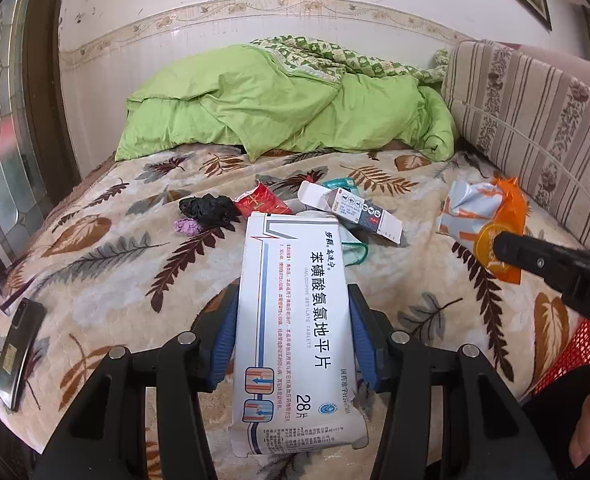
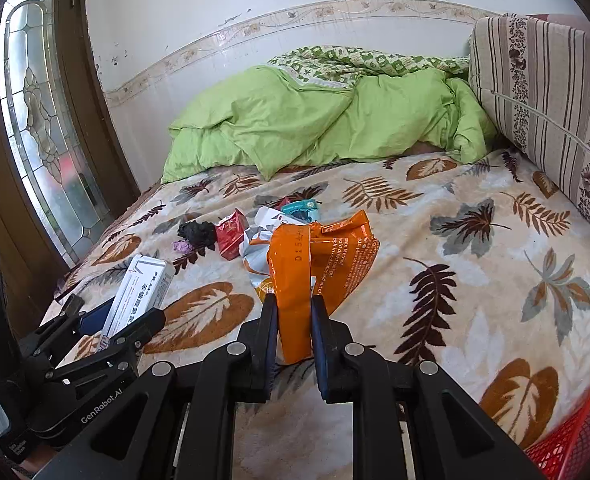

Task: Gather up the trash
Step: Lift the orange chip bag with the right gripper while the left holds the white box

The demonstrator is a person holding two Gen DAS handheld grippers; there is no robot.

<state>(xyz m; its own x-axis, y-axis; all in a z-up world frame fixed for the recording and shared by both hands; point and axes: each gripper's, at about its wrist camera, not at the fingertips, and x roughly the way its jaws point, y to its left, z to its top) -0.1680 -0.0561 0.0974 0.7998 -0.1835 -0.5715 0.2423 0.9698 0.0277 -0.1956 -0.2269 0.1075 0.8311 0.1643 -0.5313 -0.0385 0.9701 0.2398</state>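
Both grippers hold trash above the leaf-patterned bed

The left gripper (image 1: 293, 312) clamps a white medicine box (image 1: 295, 328) by its long sides; the right gripper (image 2: 294, 312) pinches an orange wrapper (image 2: 295, 280) tight. More litter lies mid-bed: a black wad (image 1: 207, 208), red packet (image 1: 261, 200), small carton (image 1: 351, 210). A red basket (image 2: 575, 436) sits at the right

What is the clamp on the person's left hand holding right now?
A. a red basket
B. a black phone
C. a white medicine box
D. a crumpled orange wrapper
C: in the left wrist view the left gripper has its blue pads against both sides of the white medicine box; the orange wrapper is in the right gripper.
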